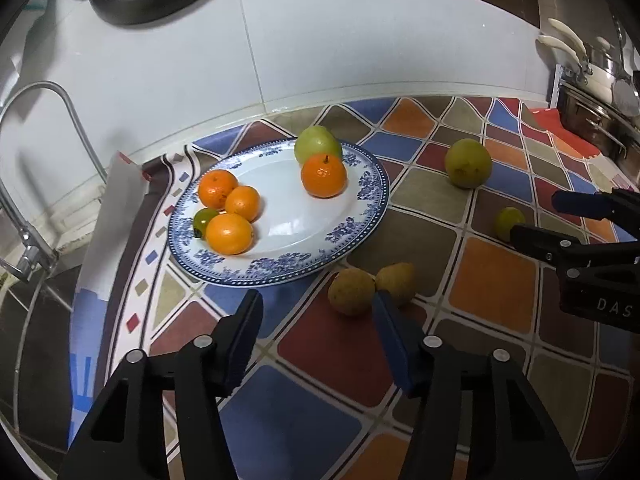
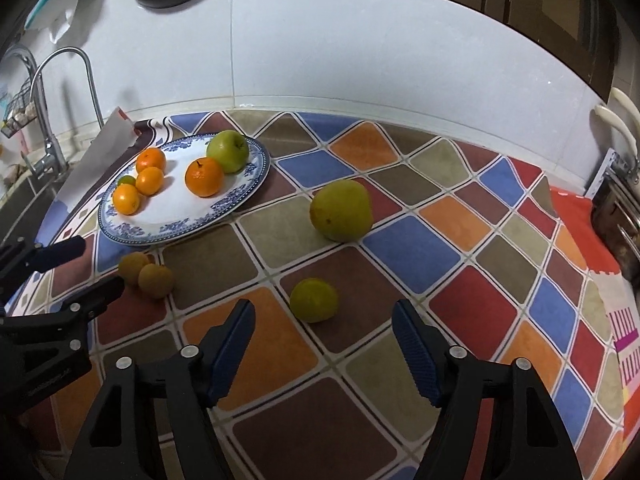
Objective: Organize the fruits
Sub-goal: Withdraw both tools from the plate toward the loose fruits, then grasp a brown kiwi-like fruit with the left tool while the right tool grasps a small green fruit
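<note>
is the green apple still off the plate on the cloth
No, the green apple sits on the blue-patterned plate, at its far rim beside an orange.

Plate: blue-and-white patterned ceramic plate [image 2: 240,196] on checked-cloth desk [image 2: 400,240], left rear.
On plate: four orange mandarins [image 2: 203,177], green apple [image 2: 228,151] behind.
Off plate: large yellow-green pear [image 2: 341,211] right; two brownish-yellow fruits [image 2: 146,274] in front, touching.

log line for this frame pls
left gripper: open, empty, by two small yellow-brown fruits | right gripper: open, empty, behind small yellow-green citrus | blue-patterned white plate: oranges, green apple
</note>
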### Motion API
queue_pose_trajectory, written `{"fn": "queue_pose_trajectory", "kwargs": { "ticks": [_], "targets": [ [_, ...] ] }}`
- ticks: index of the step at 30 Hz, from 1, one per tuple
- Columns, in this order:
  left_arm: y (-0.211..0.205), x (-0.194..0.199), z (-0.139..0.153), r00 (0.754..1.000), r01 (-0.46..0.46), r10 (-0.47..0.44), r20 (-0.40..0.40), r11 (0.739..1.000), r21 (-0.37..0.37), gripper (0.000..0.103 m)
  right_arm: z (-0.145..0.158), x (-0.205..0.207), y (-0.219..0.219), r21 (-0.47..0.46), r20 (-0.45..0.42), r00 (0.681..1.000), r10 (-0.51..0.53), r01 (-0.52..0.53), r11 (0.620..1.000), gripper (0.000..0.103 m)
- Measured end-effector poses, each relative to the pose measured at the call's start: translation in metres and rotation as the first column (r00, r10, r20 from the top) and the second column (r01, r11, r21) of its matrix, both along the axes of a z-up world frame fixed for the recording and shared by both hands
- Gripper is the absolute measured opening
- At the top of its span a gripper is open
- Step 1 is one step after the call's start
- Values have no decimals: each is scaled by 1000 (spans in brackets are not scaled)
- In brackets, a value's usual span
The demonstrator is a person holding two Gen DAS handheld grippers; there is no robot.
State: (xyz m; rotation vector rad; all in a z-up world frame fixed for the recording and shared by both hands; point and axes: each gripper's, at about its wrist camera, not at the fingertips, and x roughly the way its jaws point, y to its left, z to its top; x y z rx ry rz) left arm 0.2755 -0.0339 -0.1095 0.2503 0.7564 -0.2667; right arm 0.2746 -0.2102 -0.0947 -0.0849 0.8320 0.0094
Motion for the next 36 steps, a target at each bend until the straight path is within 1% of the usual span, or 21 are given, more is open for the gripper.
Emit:
{"fn": "queue_pose_trajectory", "kwargs": {
  "ticks": [3,5,8,11,14,18,19,24,29,36],
  "targets": [
    [-2,5,-2,1000,5,-5,-14,1000,-8,51,-3,5,-2,11,-6,1000,1,-1,1000,66],
    [-3,7,-3,1000,15,-15,-23,1000,-12,51,-5,9,-3,18,-9,1000,2,-2,1000,64],
    [-5,10,-4,999,23,-23,-28,1000,-18,49,-8,13,-4,29,-15,1000,7,-6,1000,59],
    [-6,13,-5,998,34,-36,-49,999,-41,46,-11,16,-4,45,-26,1000,14,-13,999,54],
    [-9,18,-10,995,43,-47,-87,998,-43,37,-15,19,-5,66,-41,999,21,-18,998,49],
    [-9,20,-12,994,45,-50,-101,997,-59,29,-19,21,-6,69,-49,999,18,-15,998,42],
    [-9,20,-12,994,45,-51,-101,997,-59,28,-19,20,-6,67,-48,999,19,-16,998,39],
    [-10,20,-12,994,43,-49,-99,997,-58,28,-22,21,-5,65,-54,998,26,-23,998,31],
    [-8,15,-6,996,37,-42,-79,997,-61,28,-20,19,-5,65,-49,998,32,-29,997,31],
    [-3,2,8,998,30,-34,-46,996,-90,27,-1,8,2,73,-5,998,63,-62,995,31]
  ]
}}
